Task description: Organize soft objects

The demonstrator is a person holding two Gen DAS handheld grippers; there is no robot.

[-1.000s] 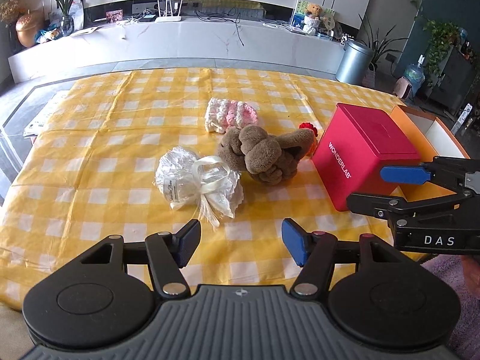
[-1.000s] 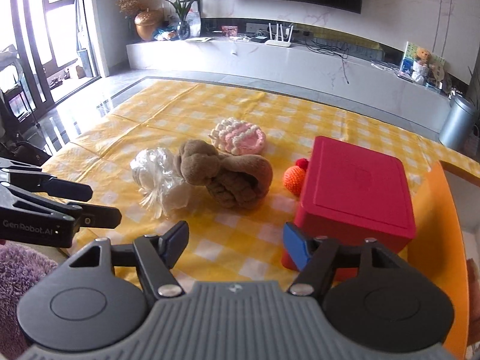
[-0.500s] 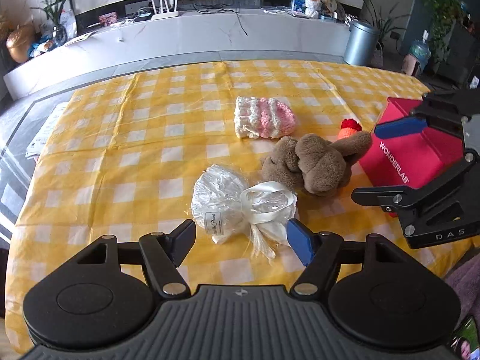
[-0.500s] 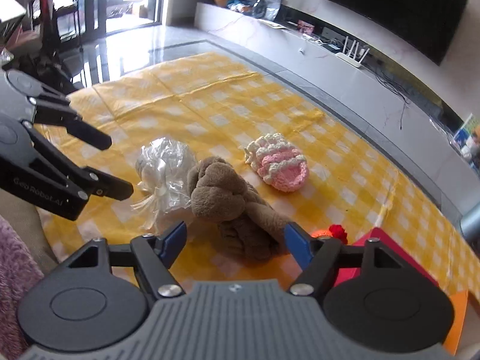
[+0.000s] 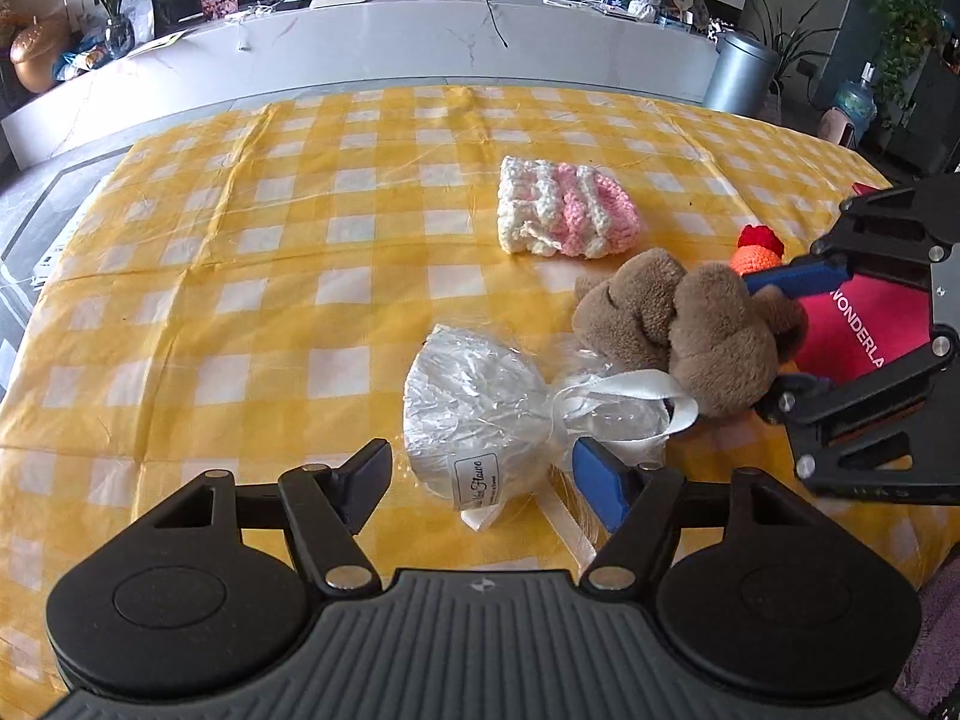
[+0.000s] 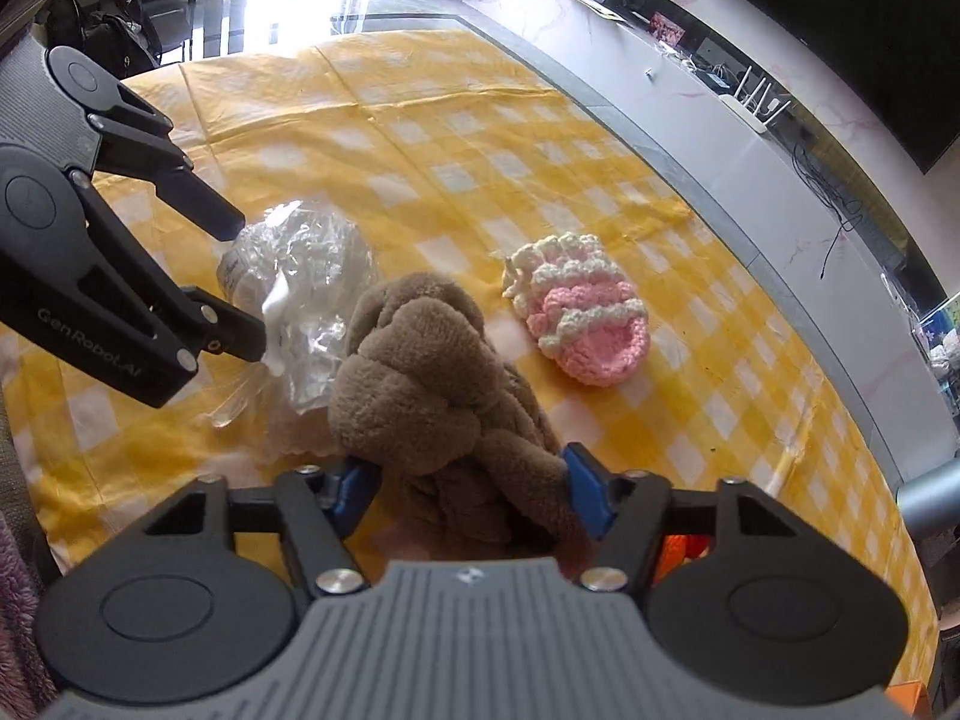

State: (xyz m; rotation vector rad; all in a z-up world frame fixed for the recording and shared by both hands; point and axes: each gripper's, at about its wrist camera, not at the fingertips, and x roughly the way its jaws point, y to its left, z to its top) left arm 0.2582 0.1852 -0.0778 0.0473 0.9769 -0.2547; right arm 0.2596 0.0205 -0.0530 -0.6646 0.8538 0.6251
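the left gripper (image 5: 480, 477) stands wide open around the crinkly clear-wrapped white bundle (image 5: 480, 414) with its satin ribbon, while the right gripper (image 6: 468, 489), also spread, straddles the knotted, fuzzy brown plush (image 6: 432, 372) on the yellow checked tablecloth (image 5: 240, 276), a ridged pink-and-white crochet piece (image 5: 564, 216) lying beyond.
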